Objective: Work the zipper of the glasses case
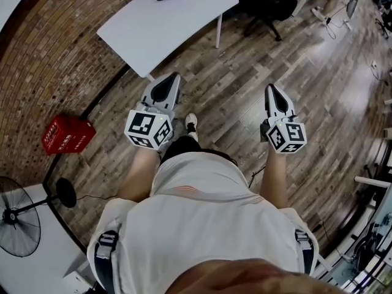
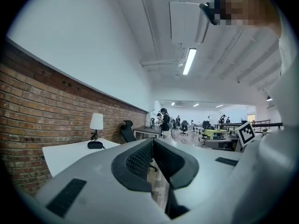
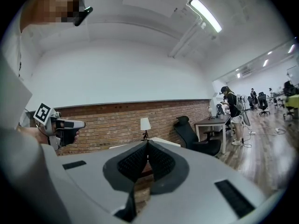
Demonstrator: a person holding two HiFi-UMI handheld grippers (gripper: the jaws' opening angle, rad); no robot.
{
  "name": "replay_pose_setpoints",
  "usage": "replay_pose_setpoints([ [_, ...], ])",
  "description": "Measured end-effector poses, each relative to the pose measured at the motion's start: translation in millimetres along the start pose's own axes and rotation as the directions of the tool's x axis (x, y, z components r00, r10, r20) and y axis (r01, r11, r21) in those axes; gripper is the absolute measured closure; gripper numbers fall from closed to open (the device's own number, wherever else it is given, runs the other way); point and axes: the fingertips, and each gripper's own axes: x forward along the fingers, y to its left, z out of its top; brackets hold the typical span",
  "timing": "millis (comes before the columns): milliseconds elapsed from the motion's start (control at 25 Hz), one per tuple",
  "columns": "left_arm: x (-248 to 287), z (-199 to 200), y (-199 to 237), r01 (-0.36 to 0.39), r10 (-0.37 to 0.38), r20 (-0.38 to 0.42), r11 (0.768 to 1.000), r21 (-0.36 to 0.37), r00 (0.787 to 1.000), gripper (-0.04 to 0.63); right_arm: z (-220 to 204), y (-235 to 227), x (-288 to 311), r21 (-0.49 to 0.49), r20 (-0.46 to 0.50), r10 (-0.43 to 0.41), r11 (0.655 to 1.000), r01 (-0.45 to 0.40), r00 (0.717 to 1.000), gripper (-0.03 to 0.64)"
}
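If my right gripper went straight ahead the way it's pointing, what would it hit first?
Probably the table: it shows just past the closed jaw tips, with only floor before it. Depth is unclear.

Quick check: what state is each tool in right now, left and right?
Left tool: closed, holding nothing.
Right tool: closed, holding nothing.

Bright ceiling tube light w/ fisheye edges
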Motion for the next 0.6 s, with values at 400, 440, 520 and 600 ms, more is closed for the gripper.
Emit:
replay_pose_setpoints([
  [400,106.5,3.2,48.8,0.052,-0.052,0.0,0.998,-0.039,0.999,0.575,15.5,-50.3,85.3,-0.029,-0.039,-0.047,0.999,0.046,0.998,0.565],
  [440,118.5,5.9,55.4,0.057,-0.056,0.002,0.998,-0.04,0.998,0.575,19.6,-55.3,97.2,-0.035,-0.041,-0.049,0.998,0.048,0.998,0.565],
  [520,141.6,11.1,69.7,0.066,-0.066,0.0,0.997,-0.04,0.998,0.575,28.1,-63.5,122.7,-0.037,-0.04,-0.052,0.998,0.05,0.998,0.565],
  [600,161.5,14.5,82.6,0.079,-0.079,-0.009,0.996,-0.034,0.997,0.575,33.4,-68.0,148.1,-0.037,-0.042,-0.05,0.998,0.048,0.998,0.565],
])
